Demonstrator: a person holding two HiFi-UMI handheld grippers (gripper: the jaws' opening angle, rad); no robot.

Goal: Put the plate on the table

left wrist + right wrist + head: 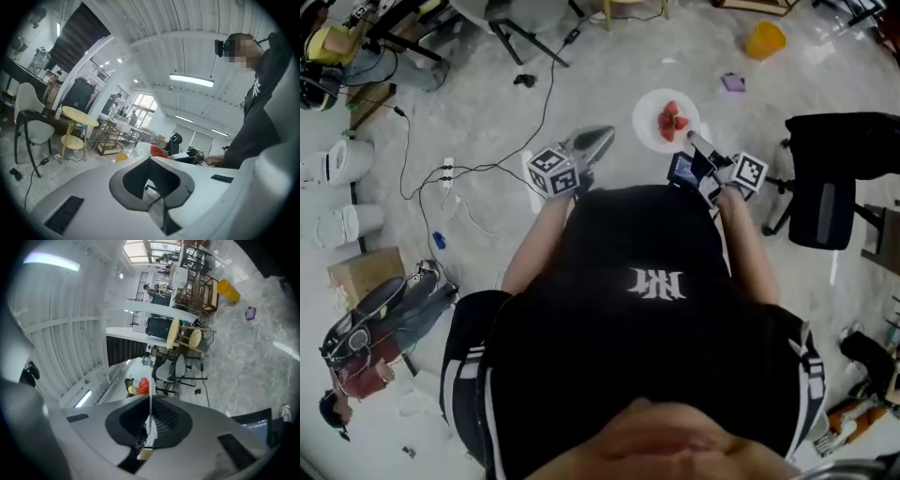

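A white plate (654, 122) with red strawberries (672, 119) hangs in the air over the floor, ahead of the person in the head view. My right gripper (697, 146) is shut on the plate's near rim. In the right gripper view the plate (150, 409) shows edge-on as a thin white line between the jaws, with the strawberries (143, 386) just beyond. My left gripper (592, 142) is held to the left of the plate, apart from it, jaws together and empty. In the left gripper view the plate and strawberries (158, 151) lie beyond its shut jaws.
On the grey floor lie a yellow bucket (765, 39), a small purple object (733, 82) and cables (478, 169). A black chair (830, 183) stands at the right, bags (384, 323) at the left. A round wooden table (79, 116) and white chair (30, 119) stand further off.
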